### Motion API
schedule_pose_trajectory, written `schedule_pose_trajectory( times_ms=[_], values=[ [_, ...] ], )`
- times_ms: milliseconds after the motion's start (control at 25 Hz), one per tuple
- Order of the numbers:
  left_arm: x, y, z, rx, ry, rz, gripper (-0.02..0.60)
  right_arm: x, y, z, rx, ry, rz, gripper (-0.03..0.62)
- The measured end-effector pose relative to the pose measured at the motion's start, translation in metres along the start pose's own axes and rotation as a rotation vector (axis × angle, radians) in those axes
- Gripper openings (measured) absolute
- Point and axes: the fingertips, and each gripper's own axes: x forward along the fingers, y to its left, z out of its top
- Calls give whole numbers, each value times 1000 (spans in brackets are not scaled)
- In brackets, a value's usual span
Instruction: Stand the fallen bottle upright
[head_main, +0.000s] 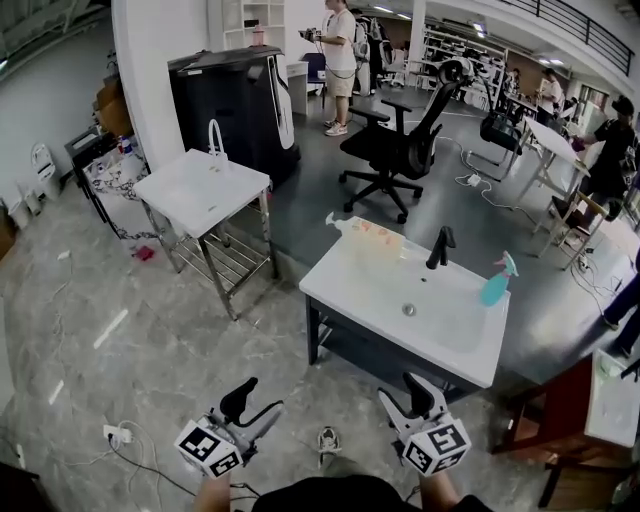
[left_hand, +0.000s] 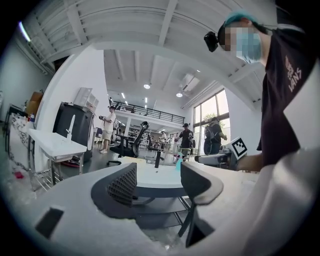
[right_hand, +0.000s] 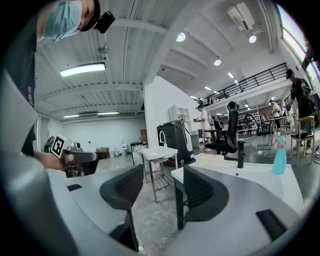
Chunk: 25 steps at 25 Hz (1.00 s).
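With the left gripper (head_main: 258, 398) and right gripper (head_main: 404, 394) both agape and empty, the fallen spray bottle (head_main: 372, 234) on the sink (head_main: 345, 275) looked like light, slick plastic, best gripped mid-body.

On the sink counter (head_main: 345, 282), the fallen bottle (head_main: 370, 231) lies left of the faucet (head_main: 440, 247), a spray bottle (head_main: 496, 284) stands right.

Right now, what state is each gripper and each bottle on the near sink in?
left gripper: jaws open, nothing between them.
right gripper: jaws open, nothing between them.
clear spray bottle: lying on its side at the sink top's far left corner.
teal spray bottle: standing upright near the sink top's right edge.
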Motion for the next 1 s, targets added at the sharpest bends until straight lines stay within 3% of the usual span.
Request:
schedule_pose_trajectory(
  times_ms=[280, 720, 1000],
  values=[
    [72, 72, 26, -34, -17, 5, 270, 78, -57, 24, -34, -4, 2, 259],
    [166, 154, 35, -63, -9, -16, 270, 175, -133, 42, -52, 21, -6, 261],
    [220, 213, 33, -111, 24, -99, 270, 226, -155, 43, -23, 45, -79, 261]
  ],
)
